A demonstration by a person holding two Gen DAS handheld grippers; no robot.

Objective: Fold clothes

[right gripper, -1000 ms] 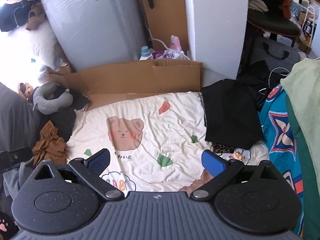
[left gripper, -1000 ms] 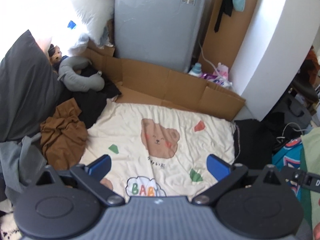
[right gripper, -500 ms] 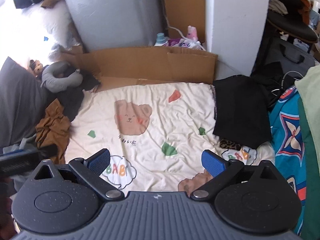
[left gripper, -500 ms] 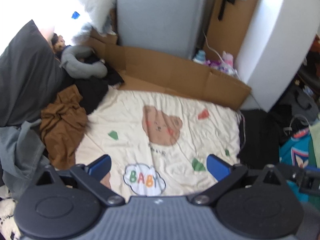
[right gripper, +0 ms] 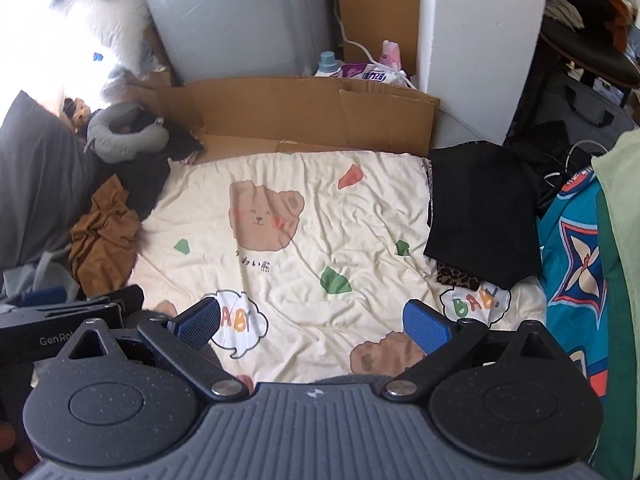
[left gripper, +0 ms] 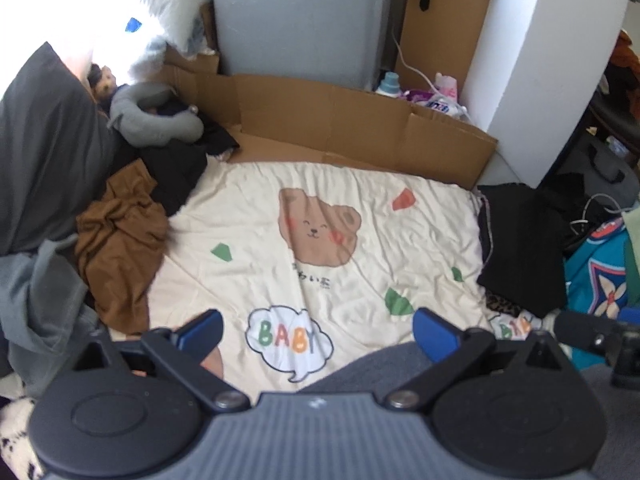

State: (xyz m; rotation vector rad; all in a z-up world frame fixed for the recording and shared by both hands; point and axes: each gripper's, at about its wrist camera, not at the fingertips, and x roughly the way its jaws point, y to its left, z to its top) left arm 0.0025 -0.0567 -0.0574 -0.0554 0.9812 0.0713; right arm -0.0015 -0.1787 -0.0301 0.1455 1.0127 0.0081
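A cream blanket (left gripper: 320, 216) (right gripper: 312, 216) printed with a bear and "BABY" clouds covers the bed. A crumpled brown garment (left gripper: 120, 236) (right gripper: 102, 240) lies at its left edge, beside black clothes (left gripper: 176, 172) (right gripper: 148, 184). A folded black garment (left gripper: 520, 240) (right gripper: 480, 212) rests on the blanket's right edge. My left gripper (left gripper: 318, 330) hovers open above the near part of the blanket, holding nothing. My right gripper (right gripper: 316, 322) is open too, empty, over the near edge. The left gripper's body (right gripper: 60, 328) shows at the right wrist view's left side.
A grey pillow (left gripper: 44, 152) and a grey neck pillow (left gripper: 156, 120) lie at the left. Cardboard (left gripper: 360, 120) stands along the blanket's far edge before a grey panel (left gripper: 300, 16). A white pillar (left gripper: 548, 60), a teal patterned cloth (right gripper: 576, 264) and a pale green cloth (right gripper: 620, 200) are on the right.
Both views have drawn back and tilted down, so more of the near blanket and the "BABY" clouds shows. The left gripper's body has come into the right wrist view. Both grippers stay open.
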